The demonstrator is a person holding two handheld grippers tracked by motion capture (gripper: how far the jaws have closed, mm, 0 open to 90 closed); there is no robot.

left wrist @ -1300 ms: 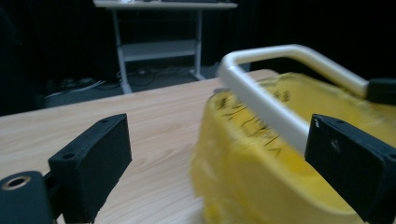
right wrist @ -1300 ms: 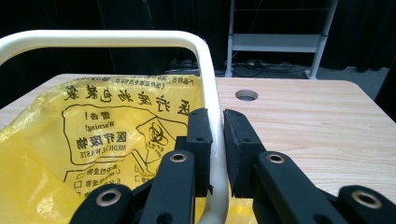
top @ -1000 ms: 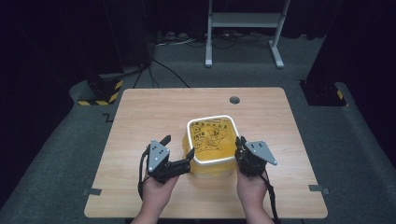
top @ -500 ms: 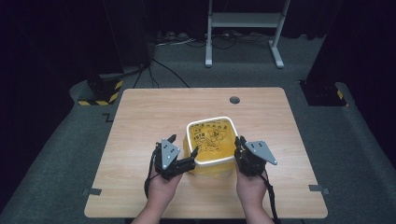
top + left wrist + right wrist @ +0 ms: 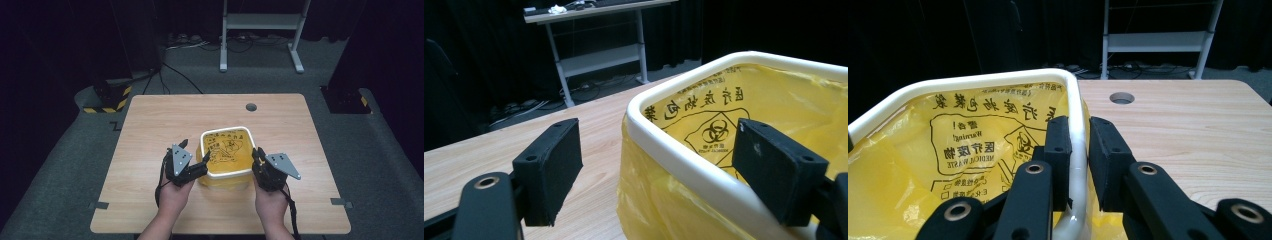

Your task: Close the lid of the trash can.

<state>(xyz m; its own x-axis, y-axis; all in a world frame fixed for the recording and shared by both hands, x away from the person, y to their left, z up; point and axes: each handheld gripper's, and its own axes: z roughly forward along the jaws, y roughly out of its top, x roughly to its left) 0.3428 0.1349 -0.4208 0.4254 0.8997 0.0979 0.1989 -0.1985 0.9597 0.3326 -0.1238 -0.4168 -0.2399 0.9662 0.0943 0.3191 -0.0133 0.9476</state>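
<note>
Bin [image 5: 227, 159]: stands at the near middle of the surface [image 5: 165, 125], blocking the straight way between both tools.
Far half: bare wood, open to pass.
Cable hole [image 5: 251, 107]: small, flush, near the far edge.
Left and right margins: open.

Printed in black on the yellow bag [image 5: 923, 165] lining the white bin [image 5: 226, 133]: "MEDICAL WASTE" in Latin capitals, readable in the right gripper view, set under larger Chinese characters inside a drawn frame. Above that frame, a row of larger Chinese characters, too unclear to transcribe. Below, small tick boxes with tiny illegible print. In the left gripper view, a biohazard sign [image 5: 715, 133] under mirrored Chinese characters, seen through the film.
</note>
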